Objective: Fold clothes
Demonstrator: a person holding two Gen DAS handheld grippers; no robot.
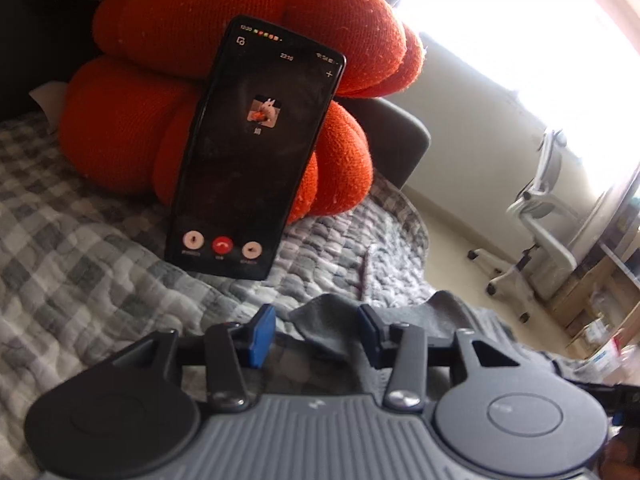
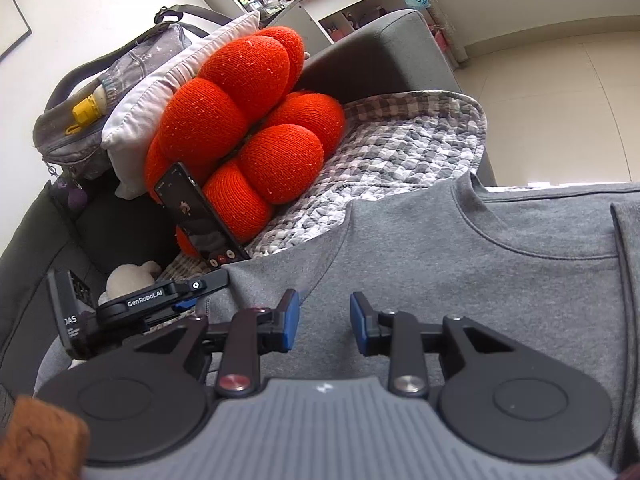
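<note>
Grey sweatshirt (image 2: 460,272) beneath parted right fingers (image 2: 291,320)

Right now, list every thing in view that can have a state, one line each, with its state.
Grey sweatshirt: spread flat on the quilt, collar away from the grippers, not yet folded.
Phone: propped upright against the orange cushion, screen on, call showing.
Backpack: open, a yellow thing showing inside.
Left gripper: open, grey cloth between the pads, not pinched.
Right gripper: open above the sweatshirt.
</note>
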